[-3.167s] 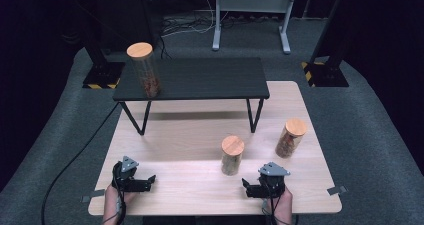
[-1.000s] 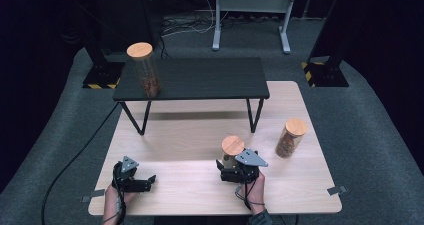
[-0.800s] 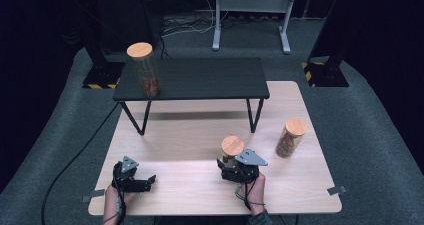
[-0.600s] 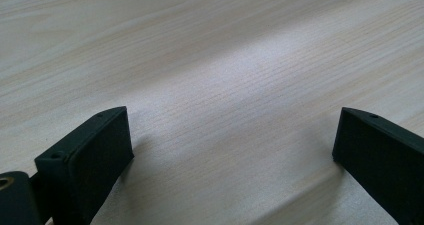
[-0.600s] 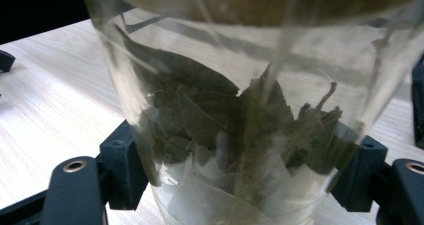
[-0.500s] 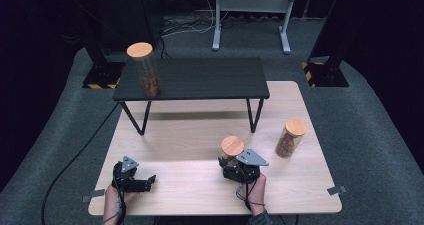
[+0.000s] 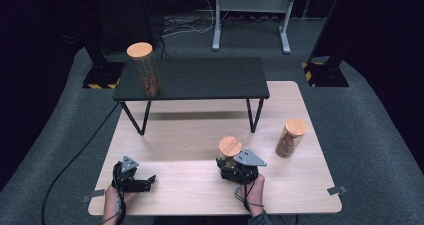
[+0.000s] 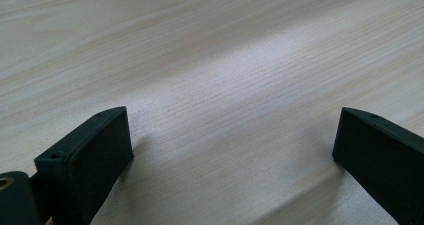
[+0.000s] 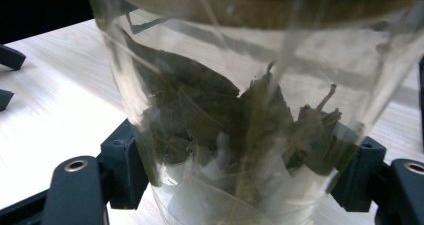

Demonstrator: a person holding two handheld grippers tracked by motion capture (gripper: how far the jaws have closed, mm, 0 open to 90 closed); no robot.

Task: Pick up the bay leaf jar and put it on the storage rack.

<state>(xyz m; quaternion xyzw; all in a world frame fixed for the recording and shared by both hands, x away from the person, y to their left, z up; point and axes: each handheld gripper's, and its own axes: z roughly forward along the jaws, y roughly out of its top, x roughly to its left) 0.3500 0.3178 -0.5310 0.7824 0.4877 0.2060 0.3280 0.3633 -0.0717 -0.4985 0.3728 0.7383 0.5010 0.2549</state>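
Wooden table [image 7: 200,135] | right claw [image 7: 231,166] clamped on jar [image 7: 230,150], base hidden | left claw [image 7: 145,181] apart

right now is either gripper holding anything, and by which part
The right gripper is shut on the clear glass jar of dried leaves with a wooden lid, clamping its lower body from both sides. The left gripper is open, holding nothing.
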